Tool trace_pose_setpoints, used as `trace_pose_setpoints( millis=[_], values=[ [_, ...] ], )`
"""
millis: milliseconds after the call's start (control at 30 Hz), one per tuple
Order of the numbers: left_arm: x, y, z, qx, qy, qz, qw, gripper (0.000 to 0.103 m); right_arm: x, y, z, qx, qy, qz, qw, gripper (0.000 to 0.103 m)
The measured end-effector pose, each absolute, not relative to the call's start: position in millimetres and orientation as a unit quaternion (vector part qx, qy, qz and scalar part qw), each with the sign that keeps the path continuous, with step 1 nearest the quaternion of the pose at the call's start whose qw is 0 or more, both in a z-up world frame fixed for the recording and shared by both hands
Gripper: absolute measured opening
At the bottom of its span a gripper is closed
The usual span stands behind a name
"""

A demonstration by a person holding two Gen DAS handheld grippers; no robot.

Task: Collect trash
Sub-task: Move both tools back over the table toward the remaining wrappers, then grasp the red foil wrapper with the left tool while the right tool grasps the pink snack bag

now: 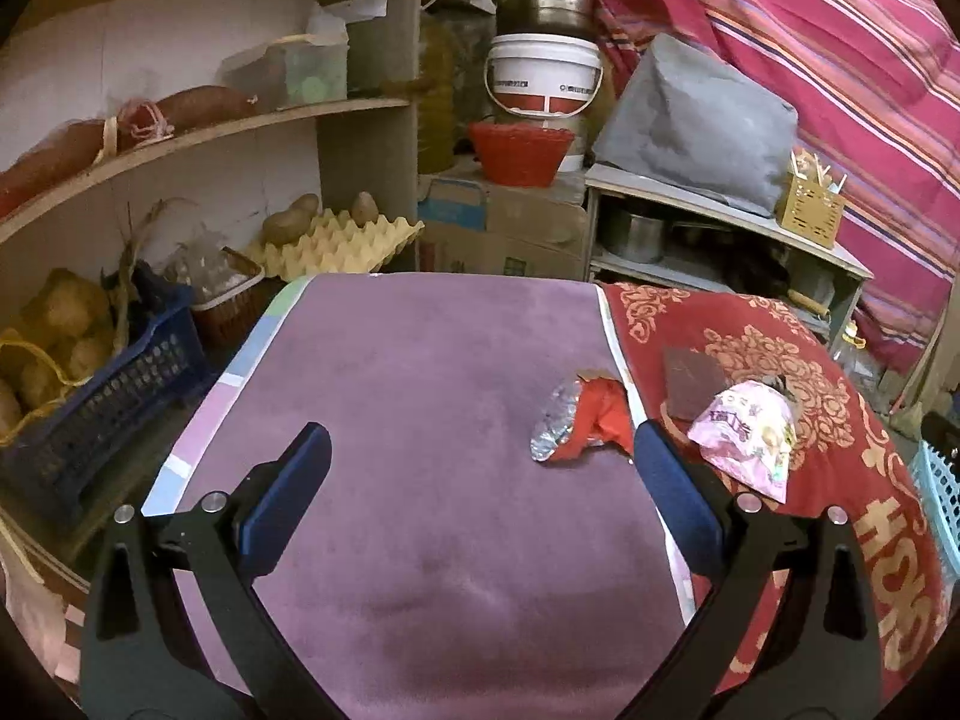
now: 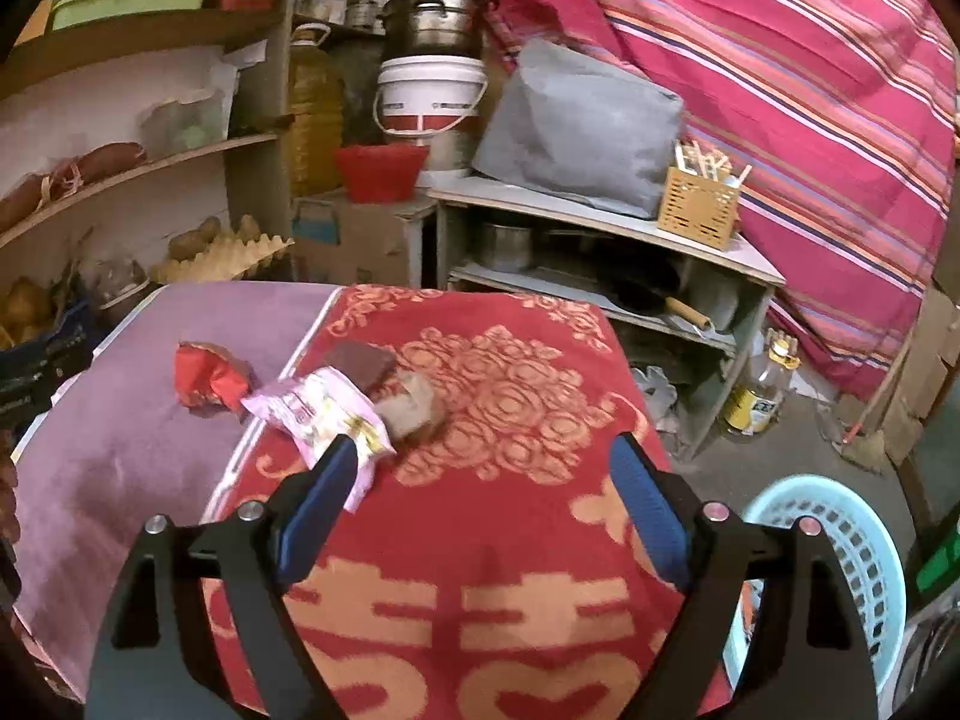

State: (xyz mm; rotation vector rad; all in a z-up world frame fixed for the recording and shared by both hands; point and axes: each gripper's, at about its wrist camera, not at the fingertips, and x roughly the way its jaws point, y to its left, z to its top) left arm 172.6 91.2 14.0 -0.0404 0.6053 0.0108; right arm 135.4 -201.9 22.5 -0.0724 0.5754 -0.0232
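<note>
Right wrist view: right hand-held gripper, jaws apart and empty, could nudge the pink wrapper off the desk, missing the blue basket.

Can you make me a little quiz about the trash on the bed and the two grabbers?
1. True or false: the right gripper is squeezing the pink wrapper.
2. Which cloth does the red and silver wrapper lie on: A purple, B red patterned?
3. What colour is the basket beside the bed?

Key: 1 false, its jaws stand open and empty. 2 A. 3 light blue.
</note>
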Motion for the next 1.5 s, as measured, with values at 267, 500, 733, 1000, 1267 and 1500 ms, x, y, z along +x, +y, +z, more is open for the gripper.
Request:
trace_pose_setpoints(
  millis=[267, 500, 733, 1000, 1267, 1500],
  values=[
    [194, 80, -9, 0.001, 0.316, -0.007, 0.949, 0.097, 168, -198, 2, -0.025, 0.301, 0.007, 0.953, 0.085],
    [222, 61, -28, 0.000, 0.339, -0.034, 0.940, 0.097, 189, -207, -24, 0.014, 0.333, 0.007, 0.943, 0.085],
    [252, 50, -37, -0.020, 0.346, -0.061, 0.936, 0.084, 201, -204, -31, 0.001, 0.338, 0.002, 0.941, 0.085],
    [262, 45, -52, -0.028, 0.366, -0.111, 0.924, 0.021, 202, -195, -34, -0.005, 0.342, 0.011, 0.940, 0.085],
    [234, 45, -36, 0.010, 0.340, -0.101, 0.935, 0.010, 196, -180, -39, -0.018, 0.345, 0.023, 0.938, 0.085],
    [211, 65, -29, -0.008, 0.342, -0.083, 0.936, 0.010, 200, -161, -47, -0.020, 0.359, 0.050, 0.932, 0.085]
  ],
)
